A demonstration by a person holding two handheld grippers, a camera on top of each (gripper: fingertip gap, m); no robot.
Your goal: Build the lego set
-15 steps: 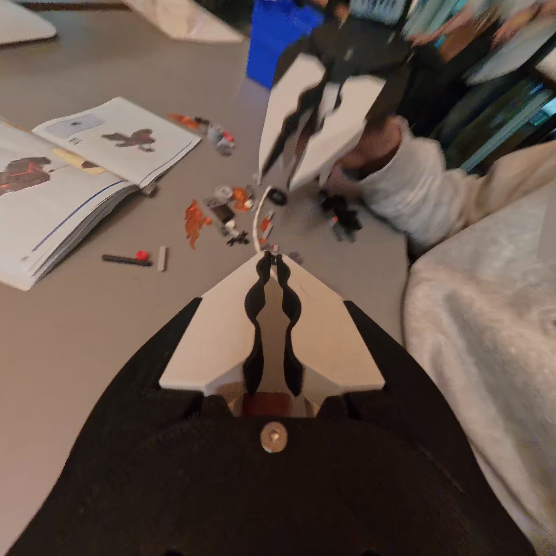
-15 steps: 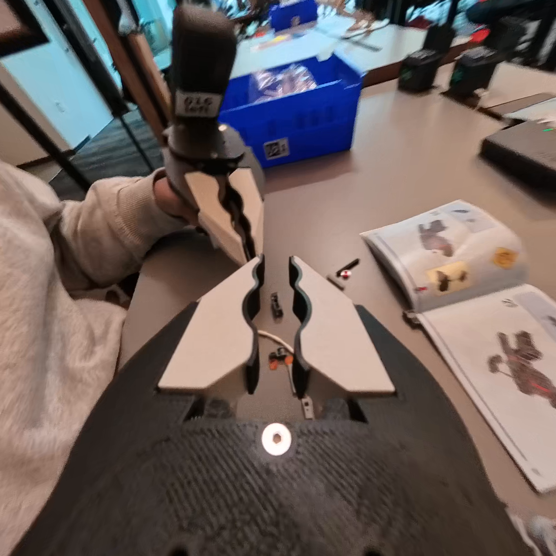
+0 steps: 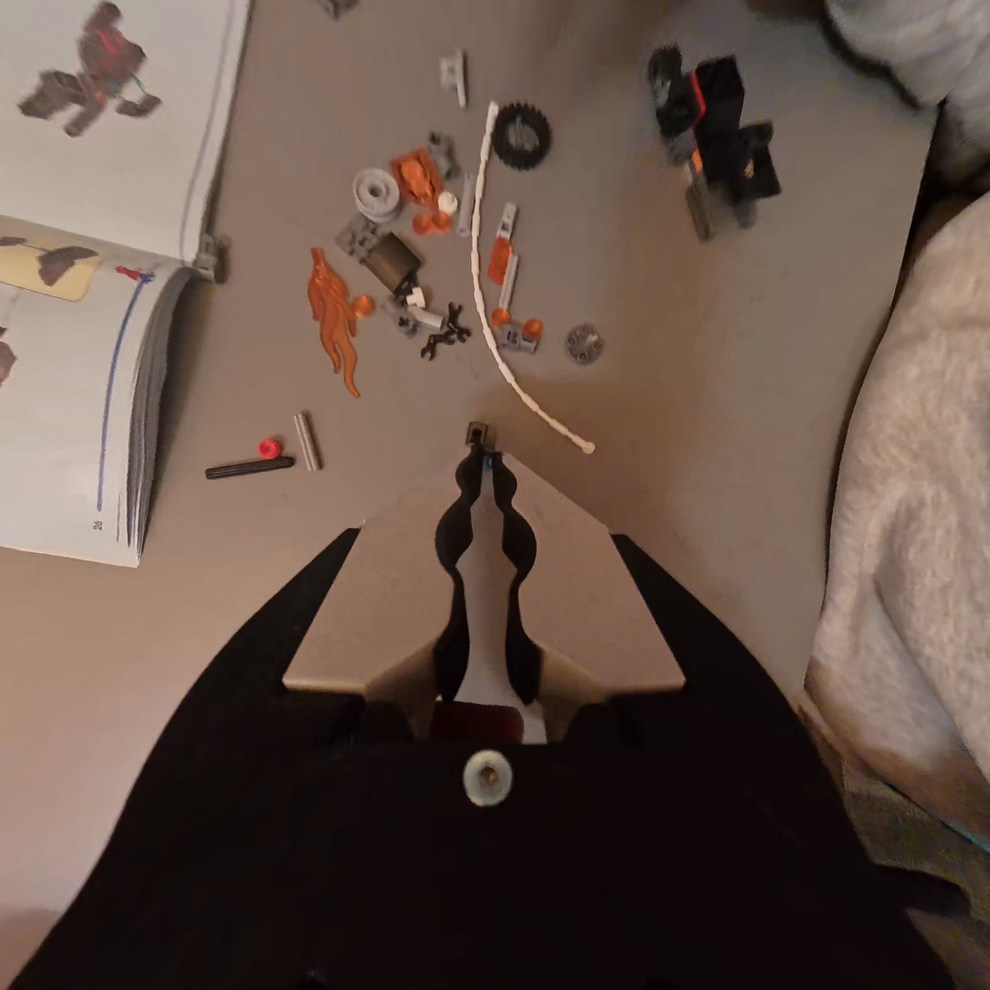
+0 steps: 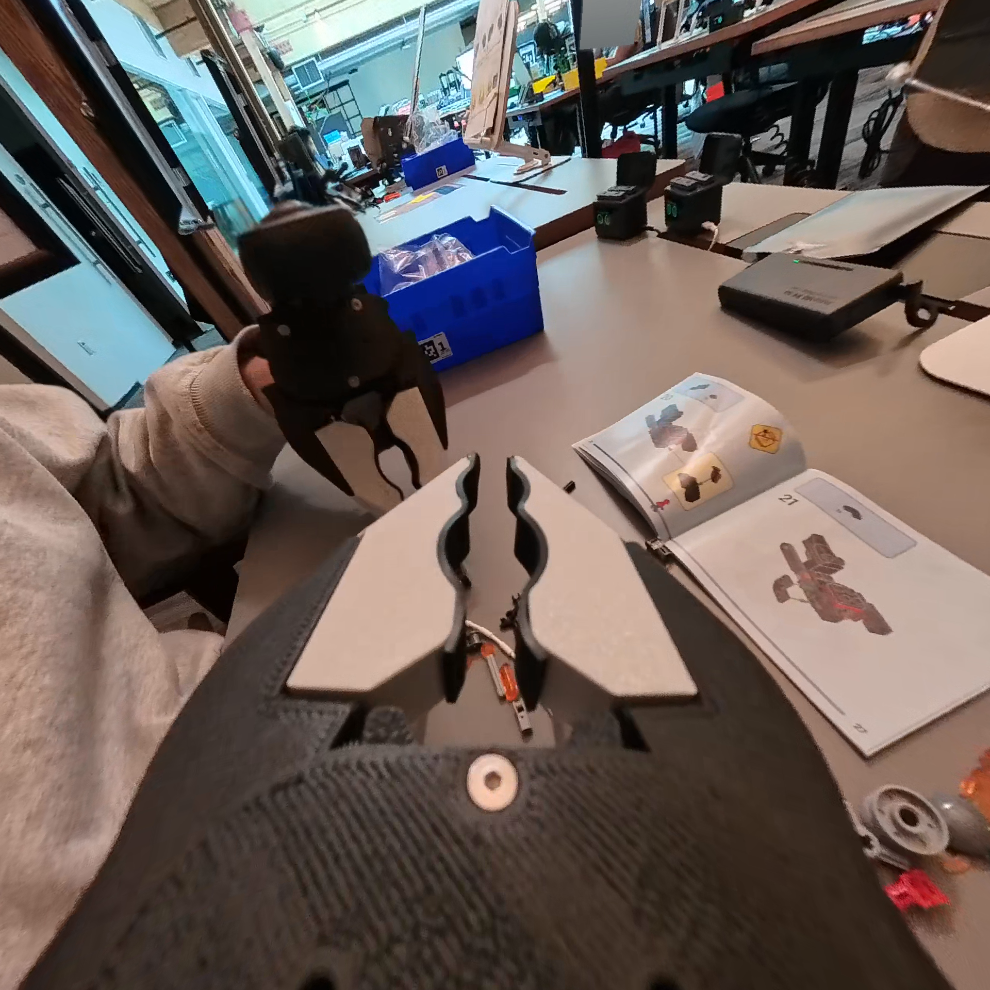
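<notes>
The left gripper [image 3: 484, 459] is pointing down at the grey tabletop [image 3: 669, 385], its black wavy fingers pressed together at the tips, where a small dark square brick [image 3: 478, 432] is sitting; a bit of blue is showing just behind it between the tips. Whether the tips are actually pinching the brick I cannot tell, though they are touching it.

Beyond those tips, a scatter of loose lego pieces is lying on the table: a long white flexible rod [image 3: 492, 300] curving through the middle, a transparent orange flame piece [image 3: 333, 316] to its left, a grey wheel hub [image 3: 376, 194] and a black toothed tyre [image 3: 520, 136] farther off. Nearer on the left, a black axle [image 3: 249, 467], a small red stud [image 3: 270, 448] and a short grey bar [image 3: 308, 442] are lying close together. The partly built black model [image 3: 715, 134] is sitting far right, near a cream fleece sleeve [image 3: 910, 407].

The right gripper [image 4: 492, 465] is hovering above the pieces with its jaws parted and nothing between them. An open instruction booklet [image 4: 777, 578] is lying to the right, and a blue plastic bin [image 4: 460, 292] is standing farther back.
</notes>
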